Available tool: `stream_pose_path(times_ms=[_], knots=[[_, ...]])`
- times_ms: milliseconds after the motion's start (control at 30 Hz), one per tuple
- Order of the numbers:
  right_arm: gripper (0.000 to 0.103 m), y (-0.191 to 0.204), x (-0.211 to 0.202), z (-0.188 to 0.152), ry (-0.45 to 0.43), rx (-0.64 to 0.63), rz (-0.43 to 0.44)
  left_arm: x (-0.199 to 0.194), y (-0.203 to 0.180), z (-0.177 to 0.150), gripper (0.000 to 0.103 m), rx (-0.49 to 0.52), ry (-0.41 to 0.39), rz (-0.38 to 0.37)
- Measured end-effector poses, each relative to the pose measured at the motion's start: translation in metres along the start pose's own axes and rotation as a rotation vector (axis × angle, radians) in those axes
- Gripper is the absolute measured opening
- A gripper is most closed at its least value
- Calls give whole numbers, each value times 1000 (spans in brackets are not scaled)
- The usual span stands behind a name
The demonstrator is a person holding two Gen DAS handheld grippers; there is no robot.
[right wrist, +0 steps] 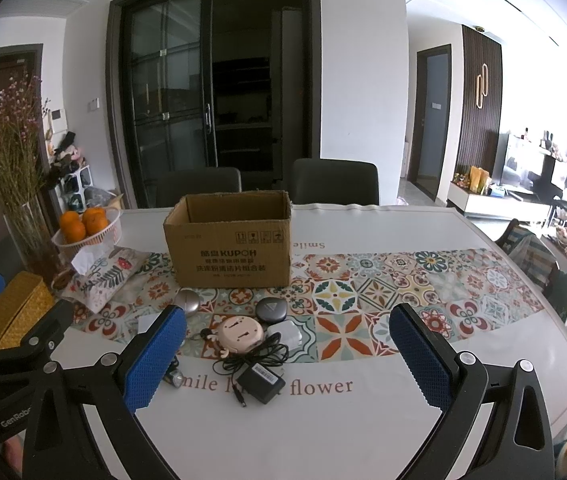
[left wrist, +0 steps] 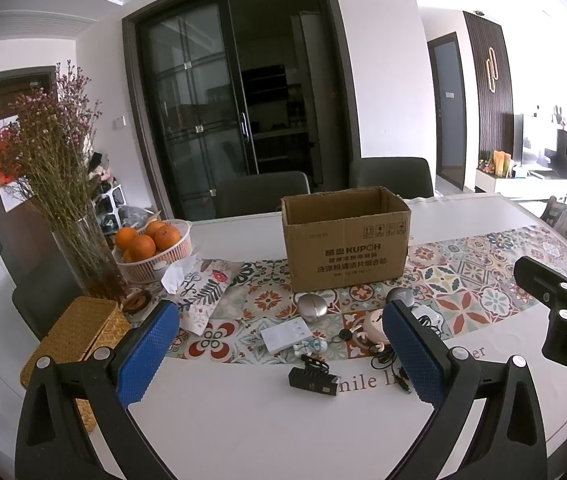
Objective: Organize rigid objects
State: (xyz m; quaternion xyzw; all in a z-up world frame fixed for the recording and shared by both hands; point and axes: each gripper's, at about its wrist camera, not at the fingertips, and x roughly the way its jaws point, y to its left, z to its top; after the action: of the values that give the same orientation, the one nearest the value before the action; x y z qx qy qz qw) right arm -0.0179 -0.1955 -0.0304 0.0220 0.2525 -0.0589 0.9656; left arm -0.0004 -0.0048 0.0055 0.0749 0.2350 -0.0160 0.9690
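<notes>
An open cardboard box (left wrist: 345,240) (right wrist: 229,240) stands on the patterned runner. In front of it lie small items: a silver oval case (left wrist: 312,307) (right wrist: 187,301), a dark round case (right wrist: 270,309), a pink round gadget (right wrist: 241,334), a white adapter (right wrist: 288,333), a white flat box (left wrist: 286,334), a black charger with cable (right wrist: 261,382) and a small black box (left wrist: 312,381). My left gripper (left wrist: 283,356) hovers open before them, holding nothing. My right gripper (right wrist: 287,360) is open too, above the charger.
A glass vase of dried flowers (left wrist: 83,256), a basket of oranges (left wrist: 151,246), a tissue pouch (left wrist: 203,292) and a woven yellow box (left wrist: 75,336) crowd the left side. Dark chairs (right wrist: 333,180) stand behind the table (right wrist: 403,420).
</notes>
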Motion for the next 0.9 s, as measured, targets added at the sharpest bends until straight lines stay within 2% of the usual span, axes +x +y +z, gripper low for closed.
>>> stream_pose_path(times_ms=[900], knots=[[102, 1, 1, 0, 9, 1, 0, 3, -1, -2, 103, 2, 13, -10]])
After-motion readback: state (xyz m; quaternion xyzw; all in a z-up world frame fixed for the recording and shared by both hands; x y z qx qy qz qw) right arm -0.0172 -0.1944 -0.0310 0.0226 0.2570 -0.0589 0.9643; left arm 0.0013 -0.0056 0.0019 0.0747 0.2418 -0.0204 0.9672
